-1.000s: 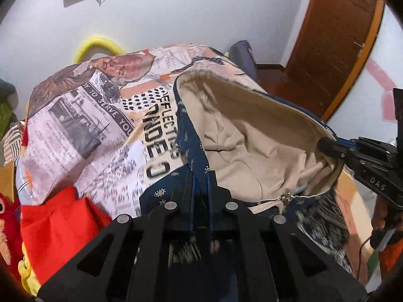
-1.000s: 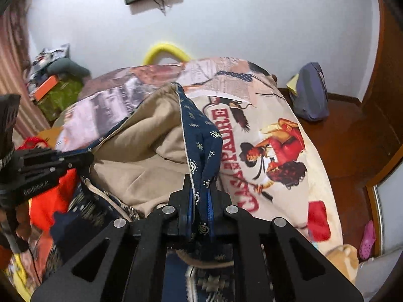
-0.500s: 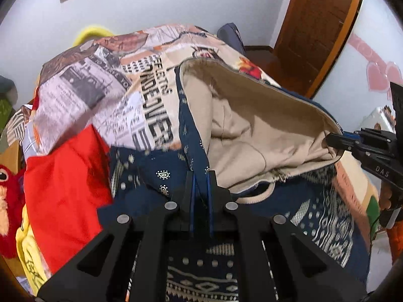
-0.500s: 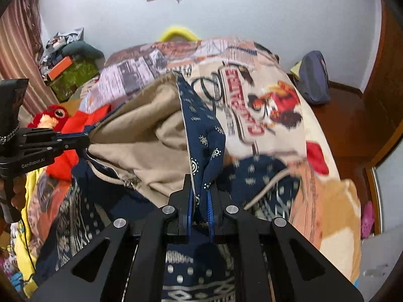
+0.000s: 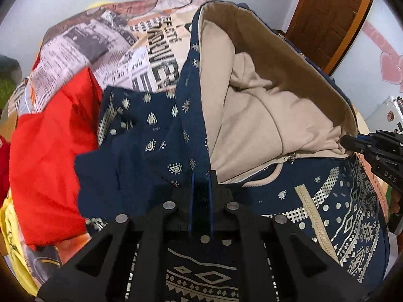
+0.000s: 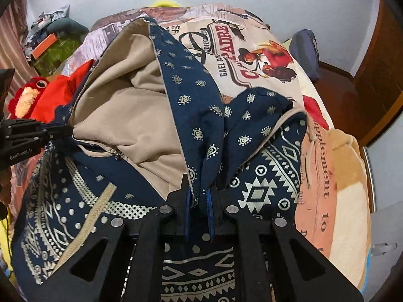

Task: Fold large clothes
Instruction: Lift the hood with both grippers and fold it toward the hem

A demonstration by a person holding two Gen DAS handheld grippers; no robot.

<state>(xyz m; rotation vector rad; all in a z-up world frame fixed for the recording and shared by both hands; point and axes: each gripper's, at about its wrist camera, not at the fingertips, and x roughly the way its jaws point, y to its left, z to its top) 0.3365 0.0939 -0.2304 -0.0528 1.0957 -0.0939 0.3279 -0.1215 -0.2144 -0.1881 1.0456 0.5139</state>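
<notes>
A large navy patterned garment (image 5: pixel 161 130) with a beige lining (image 5: pixel 264 115) lies partly on the bed, its hem held up. My left gripper (image 5: pixel 201 176) is shut on the navy hem edge. My right gripper (image 6: pixel 199 191) is shut on the other end of the hem (image 6: pixel 201 136). The beige lining (image 6: pixel 121 105) hangs open between them like a pocket. The right gripper shows at the right of the left wrist view (image 5: pixel 352 142); the left gripper shows at the left of the right wrist view (image 6: pixel 60 130). The patterned lower part (image 6: pixel 262 181) spreads below.
The bed has a printed newspaper-style cover (image 5: pixel 100 50). A red cloth (image 5: pixel 50 138) and a red plush toy (image 6: pixel 30 93) lie at the bed's left side. A wooden door (image 5: pixel 332 12) and a dark bag (image 6: pixel 304 50) on the floor are to the right.
Both grippers have lifted and drawn the hem back toward me. More of the navy patterned garment now spreads on the bed below, and the beige lining shows wider.
</notes>
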